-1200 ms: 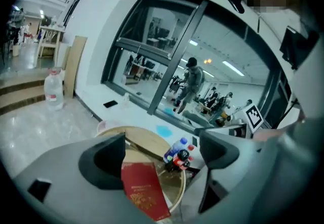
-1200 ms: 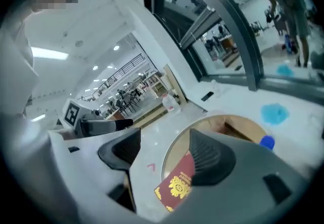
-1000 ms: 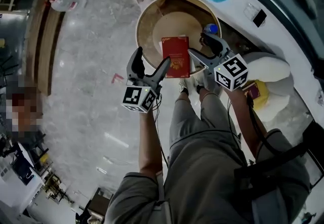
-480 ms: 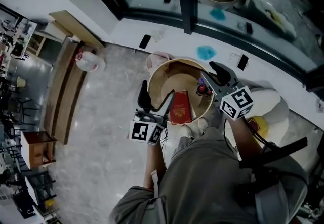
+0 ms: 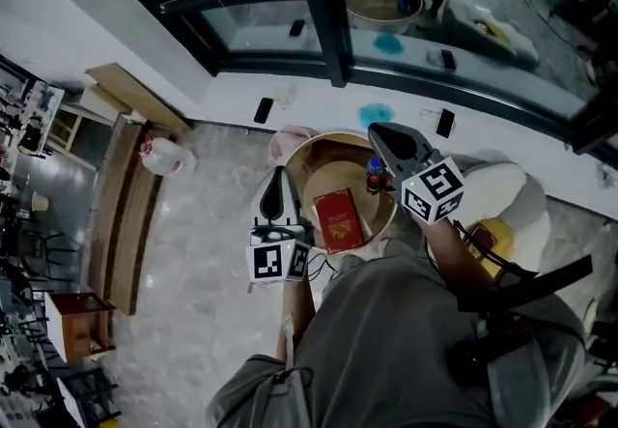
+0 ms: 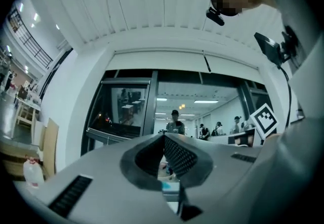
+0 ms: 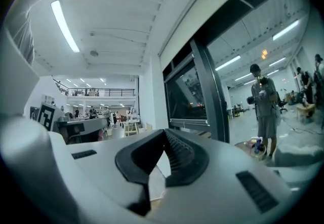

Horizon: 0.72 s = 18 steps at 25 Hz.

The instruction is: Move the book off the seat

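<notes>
The red book [image 5: 338, 220] lies flat in the round tan seat [image 5: 294, 165], seen in the head view. Both grippers are held high above it and touch nothing. My left gripper [image 5: 278, 179] hovers over the seat's left rim; its jaws have just been closing and now meet with nothing between them [image 6: 163, 139]. My right gripper [image 5: 380, 132] hangs over the seat's far right side. Its jaws have also just closed, with nothing in them [image 7: 165, 138]. Both gripper views look level across the room, and neither shows the book.
A blue-capped bottle [image 5: 375, 168] stands at the seat's right edge. A white cushion [image 5: 507, 194] with a yellow thing [image 5: 491, 238] on it lies to the right. A white jug [image 5: 164, 157] and wooden boards [image 5: 135, 214] are at the left, a dark window [image 5: 319, 1] behind.
Both grippers have risen away from the book and their jaws have gone from wide open to shut. The book stays on the seat. The head view now takes in more of the room.
</notes>
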Tool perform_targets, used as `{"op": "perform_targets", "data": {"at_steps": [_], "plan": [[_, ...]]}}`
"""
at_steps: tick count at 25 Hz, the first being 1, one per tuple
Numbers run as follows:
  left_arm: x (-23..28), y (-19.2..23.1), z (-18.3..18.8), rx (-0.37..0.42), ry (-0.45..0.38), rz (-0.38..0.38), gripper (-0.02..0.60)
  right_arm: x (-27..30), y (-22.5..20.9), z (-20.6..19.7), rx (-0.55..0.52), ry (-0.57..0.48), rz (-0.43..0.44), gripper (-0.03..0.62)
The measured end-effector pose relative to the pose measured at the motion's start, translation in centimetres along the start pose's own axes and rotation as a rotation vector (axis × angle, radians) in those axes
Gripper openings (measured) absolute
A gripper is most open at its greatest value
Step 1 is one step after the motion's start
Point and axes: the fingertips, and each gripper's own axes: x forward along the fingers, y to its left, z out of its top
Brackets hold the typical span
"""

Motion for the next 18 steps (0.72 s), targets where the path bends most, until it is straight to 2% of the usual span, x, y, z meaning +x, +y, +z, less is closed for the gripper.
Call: {"op": "perform_targets", "data": {"at_steps": [3, 7, 11, 14, 18], "plan": [[1.0, 0.4, -0.4, -0.047, -0.008, -0.017, 0.011, 1.6, 0.4, 0.5, -0.02, -0.015, 0.013, 0.016], [1.7, 1.0, -0.9, -0.038, 0.038, -0.054, 0.009, 2.7, 1.0, 1.0, -0.02, -0.023, 0.0, 0.015], [1.8, 1.9, -0.7, -0.051, 0.03, -0.07, 0.009, 3.4, 1.6, 0.6, -0.028, -0.008, -0.009, 0.015], [1.9, 1.1, -1.3, -0.056, 0.044, -0.107, 0.009, 2.3, 1.6, -0.1, -0.027, 0.004, -0.037, 0.015], [1.9, -0.2, -1.6, -0.027, 0.067, -0.166, 0.009, 1.4, 1.3, 0.2, -0.041, 0.006, -0.067, 0.015]]}}
